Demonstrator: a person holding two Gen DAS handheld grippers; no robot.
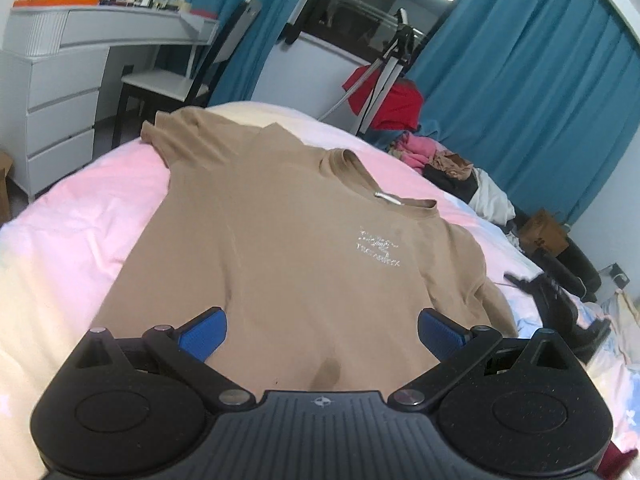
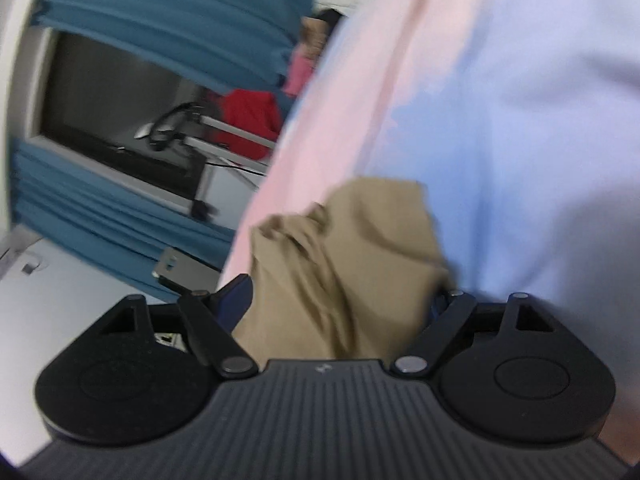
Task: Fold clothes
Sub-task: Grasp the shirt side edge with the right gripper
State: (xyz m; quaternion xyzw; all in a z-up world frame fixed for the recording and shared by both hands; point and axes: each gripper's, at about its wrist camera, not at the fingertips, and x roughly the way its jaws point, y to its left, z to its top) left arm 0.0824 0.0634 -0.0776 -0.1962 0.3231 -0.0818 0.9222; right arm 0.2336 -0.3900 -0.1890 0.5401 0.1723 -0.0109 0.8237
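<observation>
Blue pads of the left claw (image 1: 322,338) are spread wide over the bottom hem of the tan shirt (image 1: 288,240), which lies flat on the bed (image 1: 80,220), collar far ahead. Right claw (image 2: 340,304) pinches bunched shirt cloth at the side.

Bare pink bedspread (image 1: 76,216) lies open left of the shirt (image 1: 280,240) — a clothes pile (image 1: 452,168) crowds its right.

A tan T-shirt (image 1: 280,248) with white chest print lies on pink-and-pale-blue bedding (image 1: 80,240), before teal curtains (image 1: 520,80).
</observation>
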